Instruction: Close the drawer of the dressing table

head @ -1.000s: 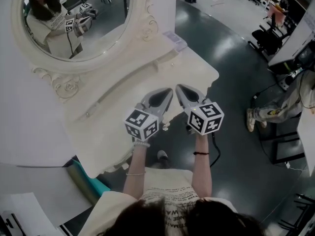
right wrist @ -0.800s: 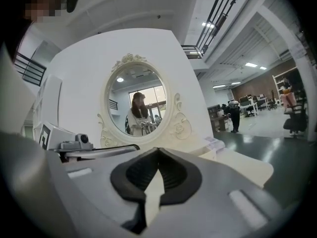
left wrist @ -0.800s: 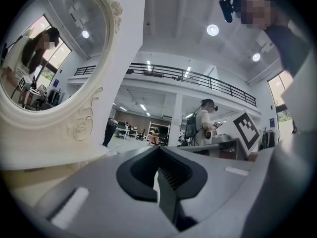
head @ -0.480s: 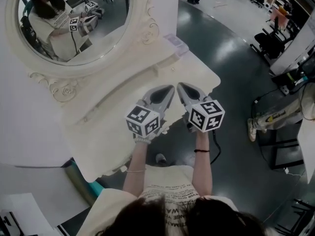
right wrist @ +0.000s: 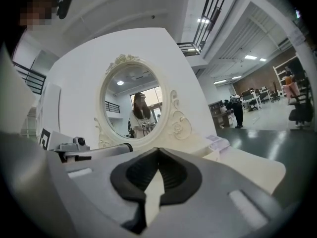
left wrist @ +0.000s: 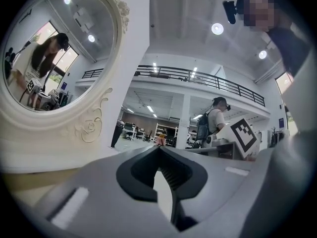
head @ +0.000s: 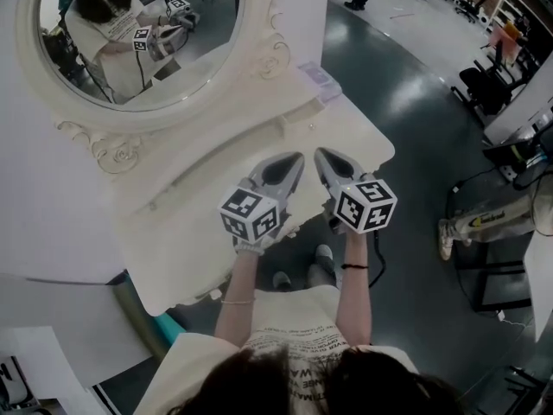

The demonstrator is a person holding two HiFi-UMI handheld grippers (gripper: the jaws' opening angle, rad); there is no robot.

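Two jaws (shut), above dressing table (head: 177,236)

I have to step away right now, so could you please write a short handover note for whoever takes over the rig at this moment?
Left tongs: shut, empty.
Right tongs: shut, empty.
Both are side by side; in the head view their tips lie over the front edge of the dressing table.
Done: unclear. The tongs hide the drawer, so I cannot tell whether it is shut.
Left to do: check the drawer front and push it fully in if needed.
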